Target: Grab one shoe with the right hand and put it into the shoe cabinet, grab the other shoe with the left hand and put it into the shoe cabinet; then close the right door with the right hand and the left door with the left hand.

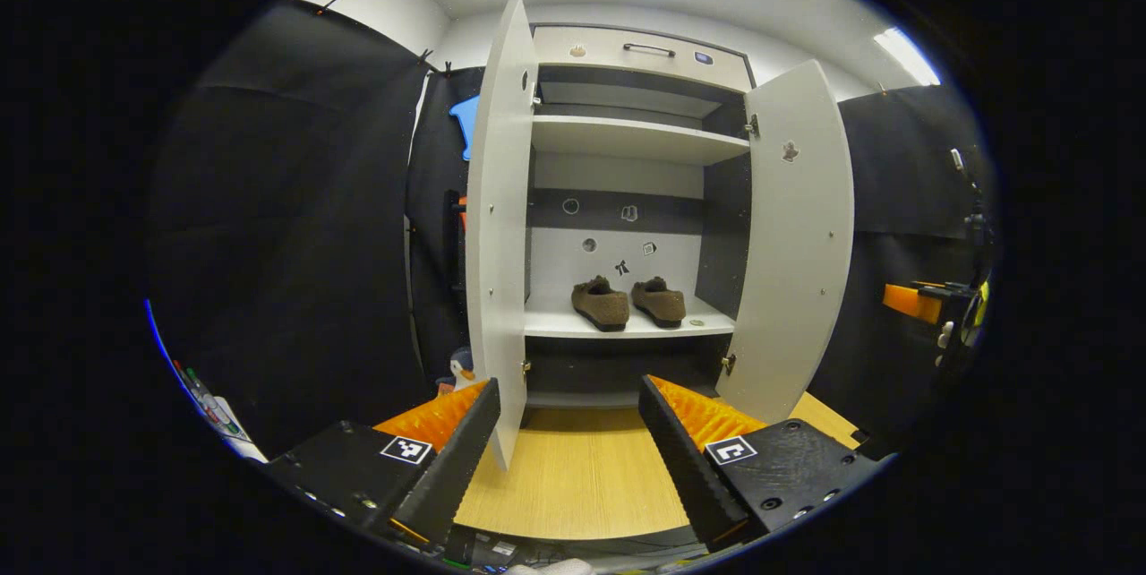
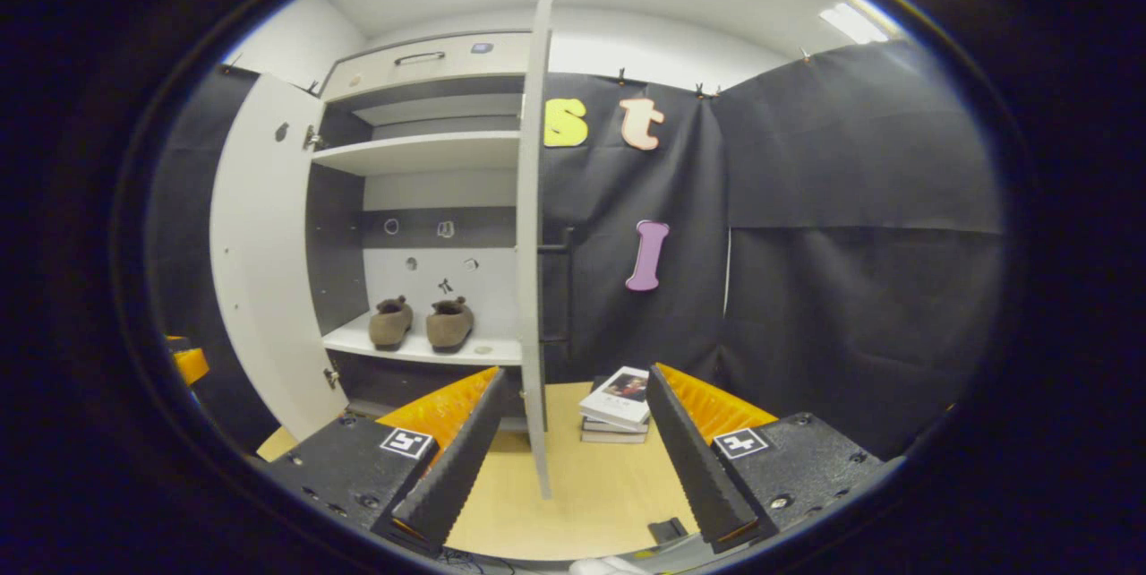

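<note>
Two brown shoes (image 1: pixel 600 303) (image 1: pixel 660 301) sit side by side on the lower shelf (image 1: pixel 573 324) of the white shoe cabinet. Both doors stand wide: the left door (image 1: pixel 497 226) and the right door (image 1: pixel 799 235). My left gripper (image 1: pixel 568 385) is open in front of the cabinet, and the left door's lower edge hangs just inside its left finger. In the right gripper view the shoes (image 2: pixel 391 321) (image 2: pixel 449 321) rest on the same shelf. My right gripper (image 2: pixel 573 373) is open, with the right door (image 2: pixel 533 235) edge-on between its fingers, touching neither.
A wooden tabletop (image 1: pixel 573 476) lies before the cabinet. A stack of books (image 2: pixel 616 405) rests on it right of the right door. A small penguin toy (image 1: pixel 461 369) stands left of the left door. A drawer (image 1: pixel 640 51) tops the cabinet. Black cloth walls close in both sides.
</note>
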Demonstrator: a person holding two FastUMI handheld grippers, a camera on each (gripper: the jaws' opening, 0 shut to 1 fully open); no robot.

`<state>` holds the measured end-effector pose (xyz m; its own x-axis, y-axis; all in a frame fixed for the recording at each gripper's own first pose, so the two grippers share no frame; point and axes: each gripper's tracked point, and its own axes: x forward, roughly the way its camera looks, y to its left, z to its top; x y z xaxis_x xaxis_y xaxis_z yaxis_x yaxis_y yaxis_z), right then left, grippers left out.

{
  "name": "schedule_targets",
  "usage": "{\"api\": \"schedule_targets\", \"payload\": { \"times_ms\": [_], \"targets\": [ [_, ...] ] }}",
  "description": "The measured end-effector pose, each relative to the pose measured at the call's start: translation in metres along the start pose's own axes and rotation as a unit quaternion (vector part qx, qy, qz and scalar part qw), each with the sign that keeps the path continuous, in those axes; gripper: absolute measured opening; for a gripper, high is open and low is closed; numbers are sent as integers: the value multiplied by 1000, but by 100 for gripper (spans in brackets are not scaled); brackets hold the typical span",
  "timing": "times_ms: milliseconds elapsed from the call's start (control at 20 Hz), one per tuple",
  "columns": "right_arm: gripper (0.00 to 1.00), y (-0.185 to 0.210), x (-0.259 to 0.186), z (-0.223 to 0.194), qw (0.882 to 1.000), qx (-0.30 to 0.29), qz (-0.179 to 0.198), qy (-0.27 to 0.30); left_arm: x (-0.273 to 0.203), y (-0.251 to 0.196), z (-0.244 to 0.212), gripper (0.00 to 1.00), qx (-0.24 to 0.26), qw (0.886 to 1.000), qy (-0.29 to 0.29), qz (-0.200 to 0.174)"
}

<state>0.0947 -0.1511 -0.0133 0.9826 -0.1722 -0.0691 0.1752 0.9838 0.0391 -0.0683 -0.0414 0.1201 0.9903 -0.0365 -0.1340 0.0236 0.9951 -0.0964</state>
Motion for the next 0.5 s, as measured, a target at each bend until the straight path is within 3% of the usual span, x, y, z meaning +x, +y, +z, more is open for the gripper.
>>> {"api": "schedule_targets", "payload": {
  "times_ms": [150, 250, 500],
  "targets": [
    [99, -27, 42, 10, 1000, 14, -5, 4, 4, -12, 5, 90, -5, 1000, -1, 11],
    [99, -39, 71, 18, 1000, 23, -4, 5, 3, -21, 7, 95, -2, 1000, -1, 21],
    [97, -30, 122, 41, 999, 17, 28, -3, 1, -32, 7, 95, -4, 999, -3, 50]
  ]
}}
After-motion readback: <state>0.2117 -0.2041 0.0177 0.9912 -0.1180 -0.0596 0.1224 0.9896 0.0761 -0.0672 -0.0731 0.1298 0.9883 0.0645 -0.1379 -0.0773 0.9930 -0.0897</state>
